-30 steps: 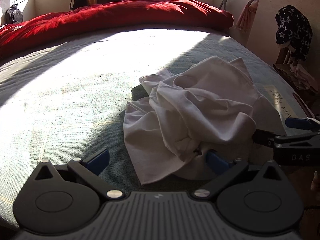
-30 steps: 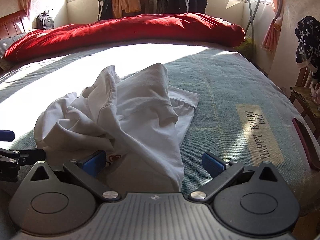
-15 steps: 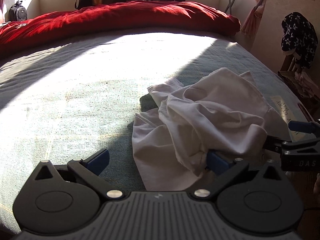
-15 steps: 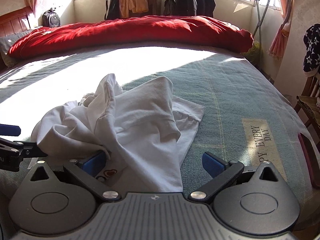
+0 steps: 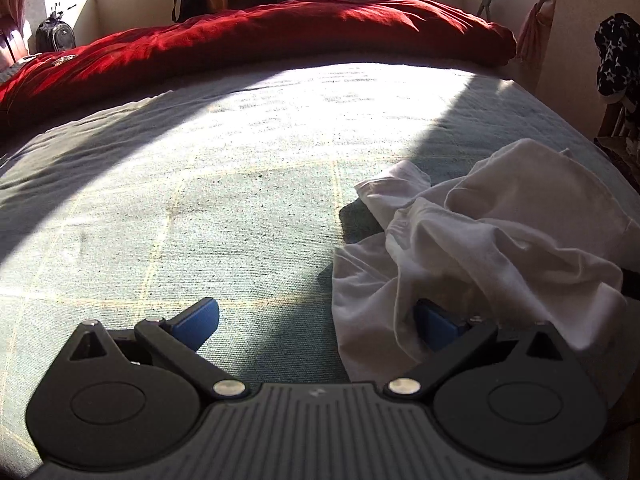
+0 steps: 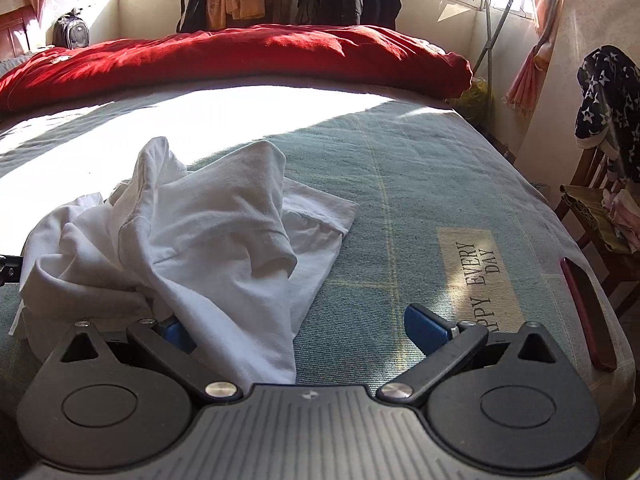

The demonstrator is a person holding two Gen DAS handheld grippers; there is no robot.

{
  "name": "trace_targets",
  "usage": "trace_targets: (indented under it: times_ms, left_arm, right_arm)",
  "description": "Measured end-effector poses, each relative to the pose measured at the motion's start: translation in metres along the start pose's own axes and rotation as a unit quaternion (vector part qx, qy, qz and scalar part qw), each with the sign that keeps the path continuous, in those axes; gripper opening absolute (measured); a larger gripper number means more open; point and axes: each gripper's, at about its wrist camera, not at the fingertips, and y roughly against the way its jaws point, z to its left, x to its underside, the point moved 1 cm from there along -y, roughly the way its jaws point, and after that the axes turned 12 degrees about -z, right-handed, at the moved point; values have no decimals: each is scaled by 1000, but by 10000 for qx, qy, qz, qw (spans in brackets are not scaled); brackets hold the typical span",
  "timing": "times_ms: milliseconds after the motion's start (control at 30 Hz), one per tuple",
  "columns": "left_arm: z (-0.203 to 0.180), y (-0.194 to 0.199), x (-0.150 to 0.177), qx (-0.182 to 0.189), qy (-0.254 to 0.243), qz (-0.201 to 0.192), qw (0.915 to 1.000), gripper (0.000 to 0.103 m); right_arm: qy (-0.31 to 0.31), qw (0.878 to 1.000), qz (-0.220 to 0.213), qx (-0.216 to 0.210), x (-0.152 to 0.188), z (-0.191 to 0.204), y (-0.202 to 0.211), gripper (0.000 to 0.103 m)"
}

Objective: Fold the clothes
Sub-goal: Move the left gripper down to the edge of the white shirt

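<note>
Two grippers sit at the near edge of the bed [image 6: 420,184], both with jaws wide apart and clamped on nothing. One white shirt [image 6: 208,236] lies crumpled on the near part of the bed, between them. The left gripper [image 5: 316,320] has the heap at its right, cloth draped over its right finger [image 5: 434,326]. The right gripper [image 6: 300,328] has the heap at its left, cloth covering most of its left finger [image 6: 174,330]. A red quilt [image 6: 240,54] lies along the far side.

Judging by the bunched cloth, folding has not begun; the step in hand looks like finding edges to spread the shirt flat. Next, each gripper likely needs to close on a single layer at a hem or shoulder, then draw apart.
</note>
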Motion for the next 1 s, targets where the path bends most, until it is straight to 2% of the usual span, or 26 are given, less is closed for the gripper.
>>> trace_targets:
  times_ms: [67, 267, 333, 467, 633, 767, 833, 933, 1000]
  left_arm:
    - [6, -7, -5, -148, -14, -5, 9999, 103]
    - [13, -12, 2, -167, 171, 122, 9996, 103]
    - [15, -12, 11, 253, 460, 271, 9983, 103]
    - [21, -13, 32, 513, 1109, 425, 9916, 103]
    - [20, -8, 45, 619, 947, 166, 9934, 103]
    - [19, -3, 57, 637, 927, -111, 9936, 103]
    - [22, 0, 64, 769, 932, -303, 9922, 103]
    - [24, 3, 69, 915, 781, -415, 9919, 102]
    - [23, 4, 67, 951, 654, -340, 9927, 103]
  right_arm:
    - [-17, 10000, -11, 31, 0, -2, -1, 103]
    - [3, 9999, -38, 100, 1, -2, -4, 103]
    - [9, 9999, -48, 123, 2, -2, -5, 103]
    - [22, 9998, -66, 169, 3, -1, -7, 103]
    - [-13, 10000, 7, 68, 11, 3, -4, 103]
    - [-43, 9999, -147, -32, 8, 6, 4, 103]
    - [12, 9997, -241, -66, 4, 8, 6, 103]
    - [231, 9993, -285, -110, -1, 14, 2, 103]
    - [377, 9987, -314, -139, -5, 18, -1, 103]
